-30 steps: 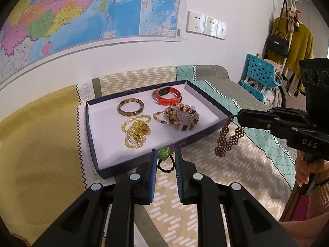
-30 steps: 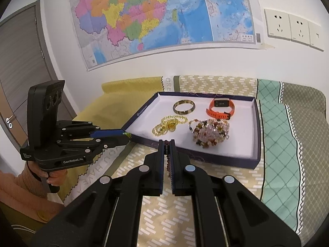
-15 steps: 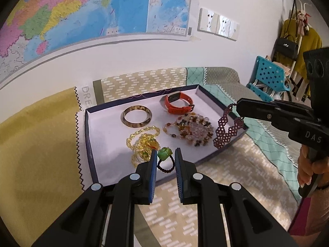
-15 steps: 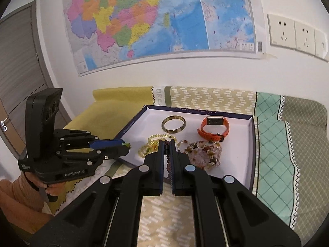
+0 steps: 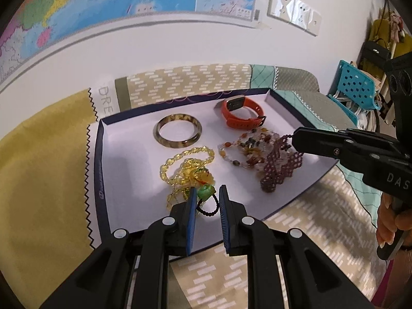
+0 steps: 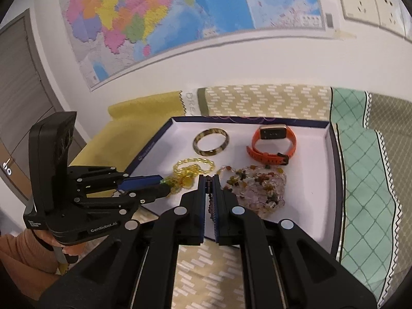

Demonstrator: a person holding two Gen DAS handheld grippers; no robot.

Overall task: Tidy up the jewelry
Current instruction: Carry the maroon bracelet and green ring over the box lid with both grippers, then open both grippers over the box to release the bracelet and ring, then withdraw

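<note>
Now the left tongs (image 5: pixel 207 200) are narrow and hold a small bracelet of dark beads with a green charm (image 5: pixel 206 192), pinched between the blue pads just above the near part of the tray (image 5: pixel 103 170). The right tongs (image 6: pixel 209 193) are fully closed on a dark red beaded bracelet (image 5: pixel 279 166), which hangs from their tips like a loose net over the right side of the tray. I think the step in hand is to lay both pieces inside the tray. To do it well, each piece should come low over a bare white spot before the tongs open, because the red net hangs right above the mixed stone beads (image 6: pixel 257 188) and the green charm sits close to the yellow bead chain (image 5: pixel 186 166); dropped there, they could tangle. The free space at the near right corner looks better for the red one. Further in, a brown marbled bangle (image 5: pixel 178 134) and an orange watch (image 5: pixel 242 116) lie apart near the back wall. The tray rests on a patterned bed cover (image 6: pixel 257 100), under a wall map (image 6: pixel 180 13).
</note>
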